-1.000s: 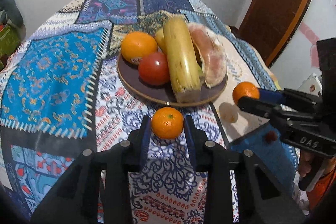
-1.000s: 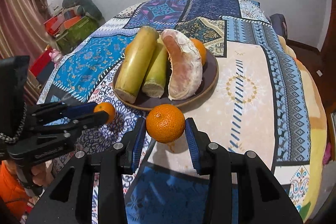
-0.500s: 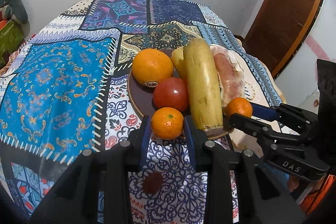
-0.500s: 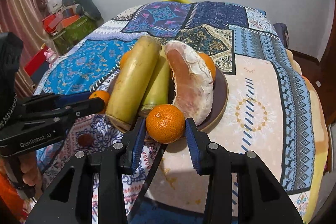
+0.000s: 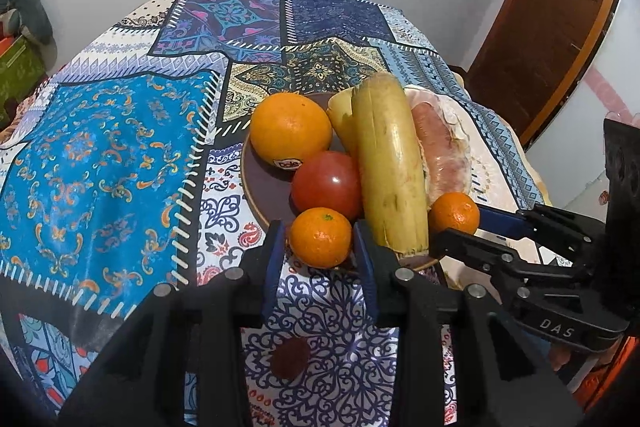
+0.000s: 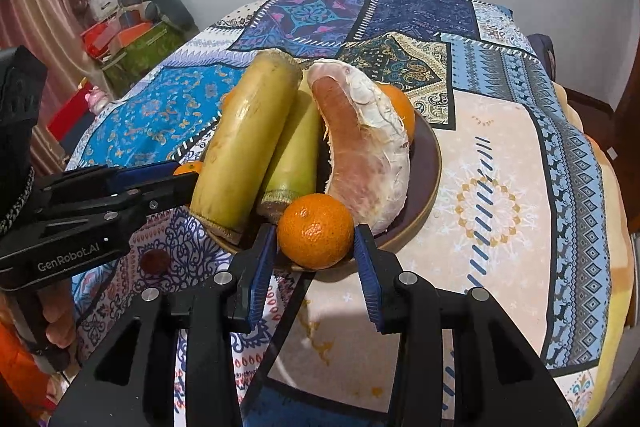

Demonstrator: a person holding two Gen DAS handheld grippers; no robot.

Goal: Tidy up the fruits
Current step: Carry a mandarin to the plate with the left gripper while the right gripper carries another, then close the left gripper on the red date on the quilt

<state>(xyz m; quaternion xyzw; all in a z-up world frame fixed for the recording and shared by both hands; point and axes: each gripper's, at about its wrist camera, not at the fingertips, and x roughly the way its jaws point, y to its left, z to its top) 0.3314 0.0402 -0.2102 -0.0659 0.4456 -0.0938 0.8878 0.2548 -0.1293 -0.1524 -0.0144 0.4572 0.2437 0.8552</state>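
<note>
A brown plate [image 5: 260,183] on the patterned tablecloth holds a large orange [image 5: 290,129], a tomato [image 5: 326,181], two yellow-green stalks [image 5: 390,163] and a peeled pomelo segment [image 5: 440,147]. My left gripper [image 5: 320,247] is shut on a mandarin [image 5: 320,237] over the plate's near rim. My right gripper [image 6: 316,251] is shut on a second mandarin [image 6: 316,229] at the plate's [image 6: 430,163] near rim, beside the pomelo [image 6: 364,151] and stalks [image 6: 244,139]. That mandarin [image 5: 454,213] and the right gripper also show in the left wrist view.
The patchwork tablecloth [image 5: 100,155] covers the whole table. A brown door [image 5: 552,19] stands at the right. Boxes and bags [image 6: 136,39] lie on the floor at the left. A small dark spot [image 5: 290,357] lies on the cloth below my left gripper.
Both grippers have moved forward with their mandarins, from over the cloth in front of the plate to the plate's near rim.
</note>
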